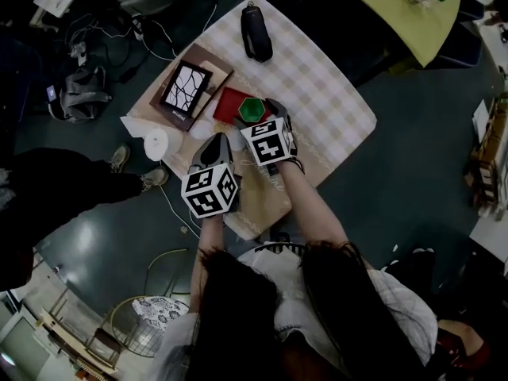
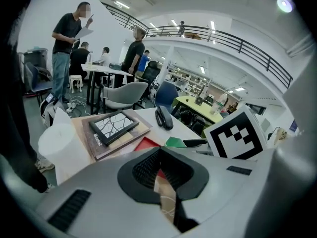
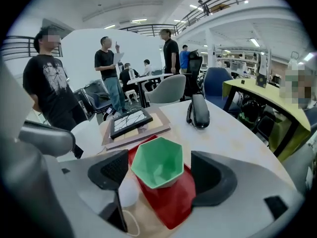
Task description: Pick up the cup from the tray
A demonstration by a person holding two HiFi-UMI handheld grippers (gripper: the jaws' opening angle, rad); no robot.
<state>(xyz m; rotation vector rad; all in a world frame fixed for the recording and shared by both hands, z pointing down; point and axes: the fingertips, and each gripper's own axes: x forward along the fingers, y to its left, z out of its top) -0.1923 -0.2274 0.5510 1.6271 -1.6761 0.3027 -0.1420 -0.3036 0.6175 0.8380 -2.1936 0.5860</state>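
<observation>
Cup (image 3: 156, 157), green and faceted, stands upright on the red tray (image 3: 174, 206), towards the tray's far end. The right gripper (image 3: 157, 171) has its jaws wide, one on each side of the cup. A clear gap shows at the right jaw, while the left jaw is very close (I cannot tell whether it touches). The left gripper (image 2: 159, 155) is just left of the tray at its near side, jaws closed together with nothing between them. A framed picture (image 1: 186, 87) lies on a board just left of the tray. A black case (image 1: 256, 32) lies well beyond the tray on the checked table (image 1: 325, 86). A white roll (image 1: 156, 144) stands near the table edge, left of the tray.
</observation>
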